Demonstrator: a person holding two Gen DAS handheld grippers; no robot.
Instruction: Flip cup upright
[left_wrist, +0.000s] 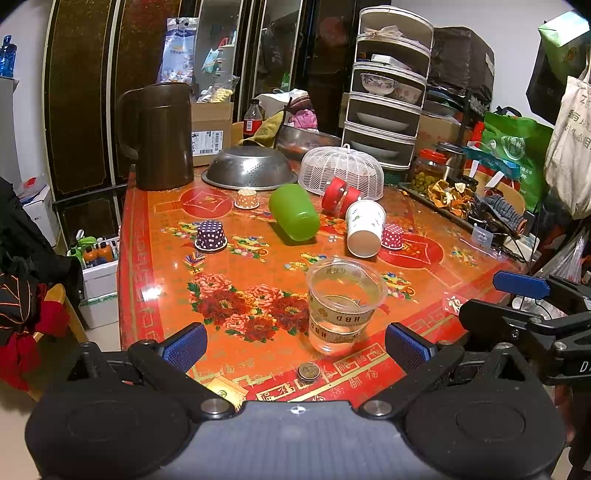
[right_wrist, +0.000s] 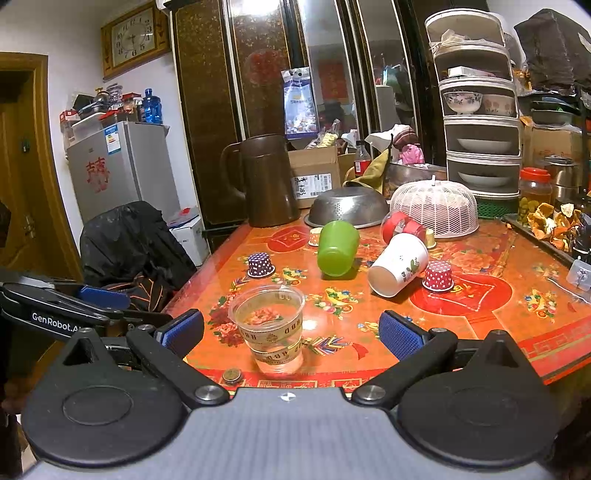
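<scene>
From the left wrist view, the left gripper (left_wrist: 295, 345) hung wide open at the near edge of the table (left_wrist: 155, 258), holding nothing; its blue pads (left_wrist: 184, 345) stood either side of a clear plastic cup (left_wrist: 341, 304) already upright, well apart from its walls; the right gripper (left_wrist: 480, 299) showed at the right border, only partly in frame. Farther in lay the work: a green cup (left_wrist: 293, 212) on its side, base toward the camera, and just to its right a white paper cup (left_wrist: 365, 228) also on its side, mouth toward the camera, touching or nearly touching a small red dotted baking cup (left_wrist: 392, 236); which of the two was meant I could not tell, though both seemed to need righting.

From the right wrist view, the right gripper (right_wrist: 291, 332) was likewise spread open and empty, with the clear cup between its fingers and nearer the left pad (right_wrist: 183, 332); the green cup (right_wrist: 338, 248) and the paper cup (right_wrist: 399, 264) lay beyond, apart from each other.

To do the step well, I judged the chosen gripper should pass over or beside the clear cup so as not to knock it; take the fallen cup across its middle, lightly, since paper crushes and smooth plastic slips; then swing the mouth upward and seat the base flat before letting go, clear of the red baking cup.
</scene>
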